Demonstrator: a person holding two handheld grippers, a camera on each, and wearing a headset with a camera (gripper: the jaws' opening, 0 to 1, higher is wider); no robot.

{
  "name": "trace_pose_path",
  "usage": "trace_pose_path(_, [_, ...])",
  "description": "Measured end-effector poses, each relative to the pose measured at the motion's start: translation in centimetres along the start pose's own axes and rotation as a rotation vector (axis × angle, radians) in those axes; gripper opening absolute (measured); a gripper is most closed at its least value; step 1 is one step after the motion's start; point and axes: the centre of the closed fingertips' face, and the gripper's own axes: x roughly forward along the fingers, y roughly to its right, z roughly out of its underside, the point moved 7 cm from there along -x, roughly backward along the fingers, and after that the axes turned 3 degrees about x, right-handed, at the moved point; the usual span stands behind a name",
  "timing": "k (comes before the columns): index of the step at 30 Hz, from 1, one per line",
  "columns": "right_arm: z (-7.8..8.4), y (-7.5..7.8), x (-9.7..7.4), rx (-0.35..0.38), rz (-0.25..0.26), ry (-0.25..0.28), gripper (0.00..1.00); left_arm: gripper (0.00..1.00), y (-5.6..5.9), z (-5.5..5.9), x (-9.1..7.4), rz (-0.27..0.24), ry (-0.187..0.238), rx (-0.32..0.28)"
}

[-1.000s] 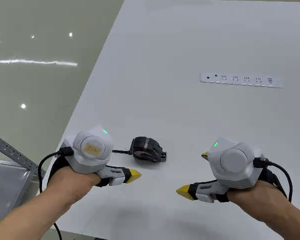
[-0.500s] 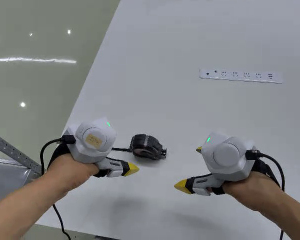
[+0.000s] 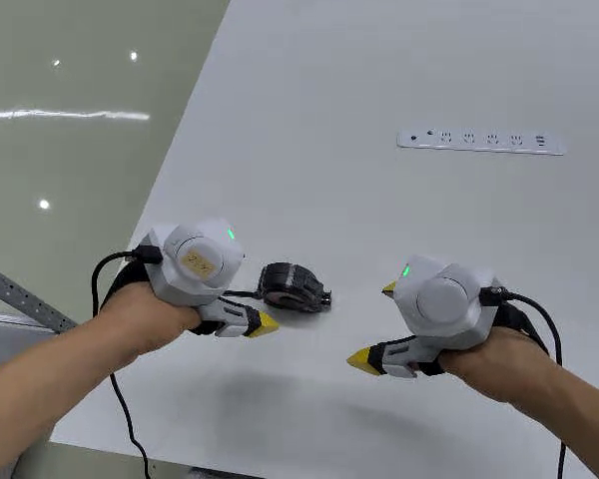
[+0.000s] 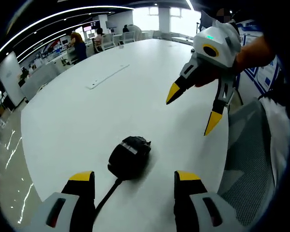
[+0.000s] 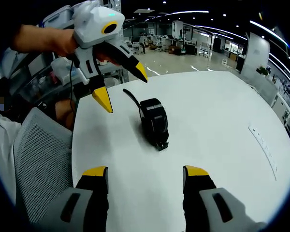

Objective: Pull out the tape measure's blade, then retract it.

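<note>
The left tool [image 3: 250, 315] is held released, its yellow-tipped jaws spread and nothing between them, just above the worktop [image 3: 379, 225] near its front left edge. In the left gripper view the tape measure [image 4: 129, 157] is seen resting on the worktop just ahead of the gap between these jaws, touched by neither. The right tool [image 3: 376, 324] is likewise held released, jaws parted and empty, and is pointed across toward the left tool. The tape measure lies between the two, nearer the left one and clear of the right. Its case is black, and in the right gripper view the mouth end is turned toward the right tool. The blade appears to be wound fully inside the case, though the mouth is too small for this to be judged with certainty. A thin black strap [image 3: 238, 297] is laid from the far end of the case along the worktop toward the left tool, and in the left gripper view it is seen passing down between that tool's jaws. A white power strip [image 3: 479, 141] is placed flat farther back on the right, well apart from the tape measure. A grey mesh chair [image 5: 38, 154] is seen at the near edge, and a glossy floor [image 3: 80, 130] beyond the left edge.
</note>
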Motion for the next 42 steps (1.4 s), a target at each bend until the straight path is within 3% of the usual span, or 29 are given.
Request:
trace_pose_path(12, [-0.2, 0.5, 1.6, -0.044, -0.027, -0.015, 0.62, 0.62, -0.2, -0.7, 1.1, 0.057, -0.041, 0.139])
trace_pose_path(25, [-0.3, 1.2, 2.9, -0.093, -0.039, -0.026, 0.59, 0.59, -0.7, -1.6, 2.3, 0.097, -0.043, 0.188])
trace_pose_path(42, [-0.7, 1.7, 4.7, -0.148, -0.056, -0.028, 0.55, 0.52, -1.2, -1.7, 3.6, 0.134, -0.057, 0.273])
